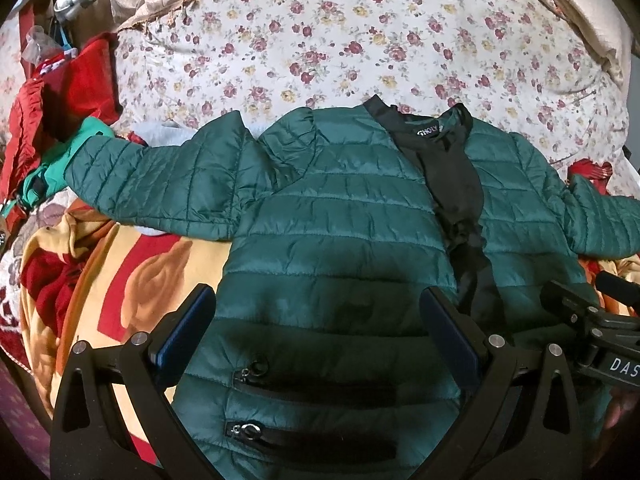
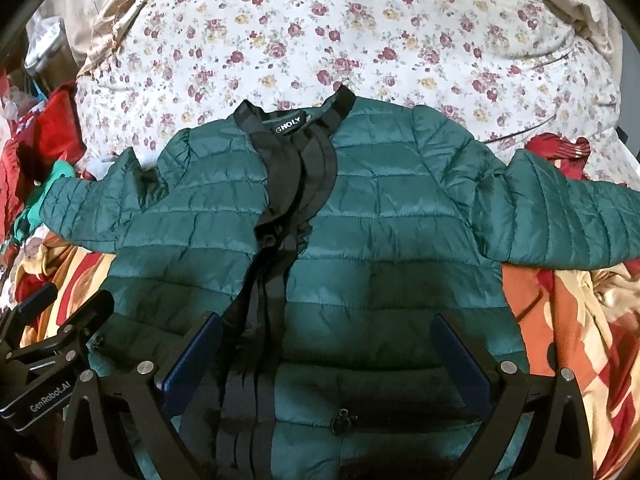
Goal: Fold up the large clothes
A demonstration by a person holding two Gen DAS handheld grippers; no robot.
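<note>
Jaws of left gripper (image 1: 316,308) and right gripper (image 2: 326,336) gape wide, empty, over the green jacket (image 1: 340,216).

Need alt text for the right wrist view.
Green quilted jacket lies front-up, sleeves spread, on a bed, its collar on a floral sheet. The open right gripper hovers over its lower half, holding nothing.

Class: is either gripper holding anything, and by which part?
Nothing is held. The left gripper and right gripper are both open above the jacket.
</note>
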